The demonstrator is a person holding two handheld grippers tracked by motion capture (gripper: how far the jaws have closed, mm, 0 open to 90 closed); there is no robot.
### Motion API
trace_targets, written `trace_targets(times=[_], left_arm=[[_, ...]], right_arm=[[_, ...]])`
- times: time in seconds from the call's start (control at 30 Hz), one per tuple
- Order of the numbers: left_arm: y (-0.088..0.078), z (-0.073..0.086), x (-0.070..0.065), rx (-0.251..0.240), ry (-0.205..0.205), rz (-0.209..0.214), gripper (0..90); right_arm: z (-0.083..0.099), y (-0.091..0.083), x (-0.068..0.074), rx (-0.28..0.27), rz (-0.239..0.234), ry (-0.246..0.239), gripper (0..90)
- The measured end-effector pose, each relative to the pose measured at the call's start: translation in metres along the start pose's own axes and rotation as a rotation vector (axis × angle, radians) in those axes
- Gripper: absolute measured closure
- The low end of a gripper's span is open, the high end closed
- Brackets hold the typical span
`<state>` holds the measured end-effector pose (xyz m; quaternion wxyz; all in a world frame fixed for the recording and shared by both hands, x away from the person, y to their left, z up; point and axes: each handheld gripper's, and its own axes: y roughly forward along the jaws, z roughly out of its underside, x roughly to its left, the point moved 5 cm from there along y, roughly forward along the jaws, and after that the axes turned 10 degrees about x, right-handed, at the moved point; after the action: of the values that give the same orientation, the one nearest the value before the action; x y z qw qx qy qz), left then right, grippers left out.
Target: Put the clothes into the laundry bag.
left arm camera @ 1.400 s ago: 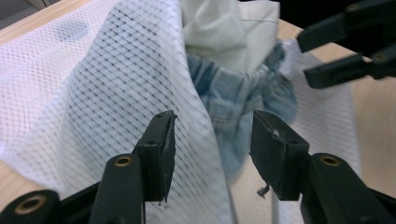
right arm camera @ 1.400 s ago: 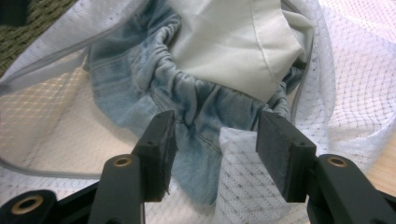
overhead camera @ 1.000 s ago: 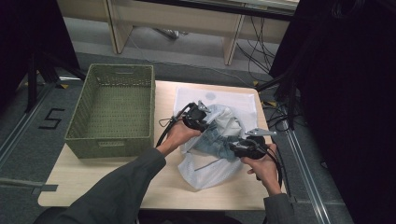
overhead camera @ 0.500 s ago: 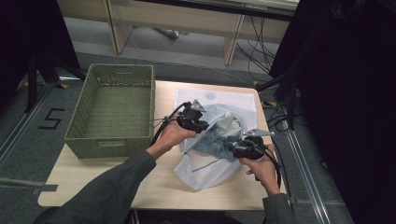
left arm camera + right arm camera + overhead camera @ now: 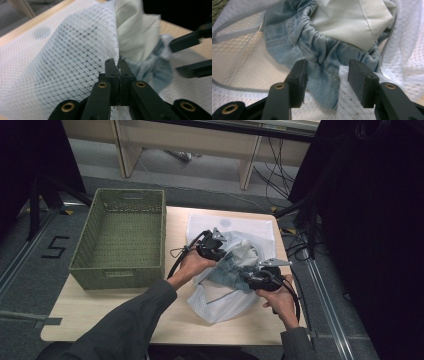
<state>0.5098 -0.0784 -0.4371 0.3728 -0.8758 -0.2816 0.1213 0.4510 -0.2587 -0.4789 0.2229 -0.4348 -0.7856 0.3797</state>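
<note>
From above, my left gripper [image 5: 216,251] and right gripper [image 5: 257,279] work at a mesh bag [image 5: 220,302] on the table [image 5: 100,312], right of the basket [image 5: 120,240]. Left gripper view: my jaws have just closed, pinching the bag's edge [image 5: 75,62]. Right gripper view: my jaws stand apart, jeans [image 5: 319,60] and mesh between them, pads not pressing.

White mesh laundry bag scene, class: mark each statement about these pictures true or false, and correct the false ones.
1. The left gripper has its jaws shut on the white mesh laundry bag. True.
2. The green woven plastic basket holds folded clothes. False: nothing lies in it.
3. The blue denim garment lies partly inside the bag. True.
4. The right gripper is clamped tight on the denim. False: its jaws stand apart, with denim and mesh between them.
5. The basket stands right of the bag in the high view. False: left.
</note>
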Motion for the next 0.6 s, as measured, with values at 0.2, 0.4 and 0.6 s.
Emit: trace_targets(times=[0.2, 0.4, 0.6], left_arm=[[-0.031, 0.007, -0.017, -0.06, 0.041, 0.095, 88.3], [-0.046, 0.036, -0.025, -0.084, 0.035, 0.184, 88.0], [-0.029, 0.062, -0.02, -0.014, 0.036, 0.167, 87.0]], right_arm=[[0.004, 0.008, 0.017, 0.063, -0.065, -0.009, 62.0], [0.004, 0.018, 0.022, 0.087, -0.047, -0.01, 62.5], [0.011, 0.006, 0.001, 0.086, 0.016, 0.026, 61.4]])
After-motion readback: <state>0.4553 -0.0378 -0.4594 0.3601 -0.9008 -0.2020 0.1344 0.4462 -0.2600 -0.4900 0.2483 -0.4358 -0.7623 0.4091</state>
